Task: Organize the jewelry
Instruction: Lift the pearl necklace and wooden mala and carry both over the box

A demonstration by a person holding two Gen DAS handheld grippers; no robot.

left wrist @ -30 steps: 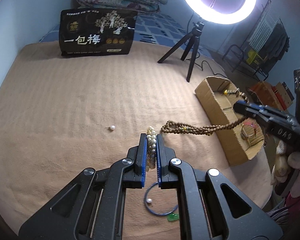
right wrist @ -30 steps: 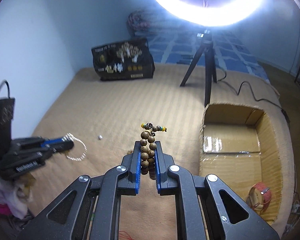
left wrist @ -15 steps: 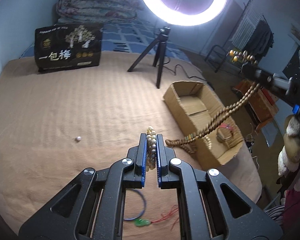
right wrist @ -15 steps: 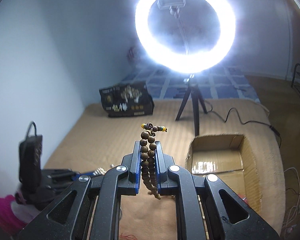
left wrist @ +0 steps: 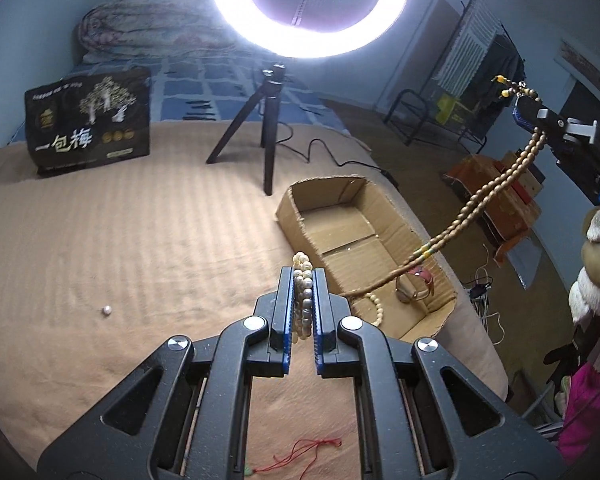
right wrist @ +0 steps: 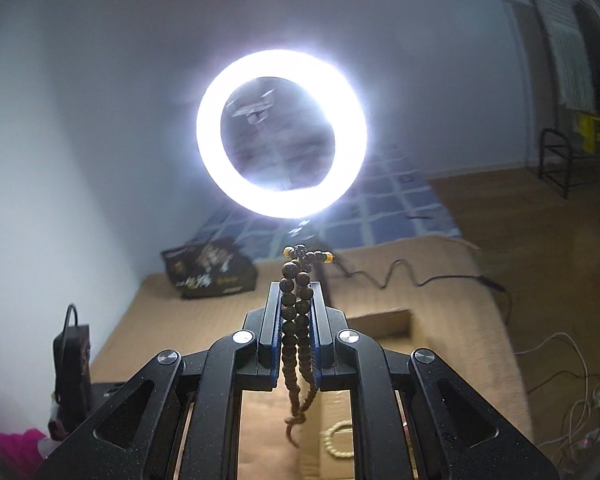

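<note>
A bed covered with a tan ribbed blanket (left wrist: 140, 248) fills the room's middle, under a bright ring light (left wrist: 308, 8) on a black tripod (left wrist: 268, 120), and an open cardboard box (left wrist: 340, 232) lies on the blanket at the right. The left gripper (left wrist: 303, 296) has its jaws nearly closed on a pearl bracelet (left wrist: 302, 288), which stands up between the blue pads, near the box's left wall. The right gripper (left wrist: 530, 110) is high above the box with its jaws also almost shut on a long wooden bead strand (left wrist: 496, 184); the strand hangs down in a slope and its lower end reaches the box, where a pale bead bracelet (left wrist: 374, 308) and a reddish piece (left wrist: 418, 284) lie, though I cannot tell whether it rests on the bottom. The main risk, in my judgement, is the long strand: if it swings or is let go too far to the side, part of it may fall over the box wall or tangle with the pieces inside. The pearls are round and may roll out of the pads. A loose pearl (left wrist: 107, 311) and a red cord with green pendant (left wrist: 300, 452) are not yet collected from the blanket and could be forgotten.
</note>
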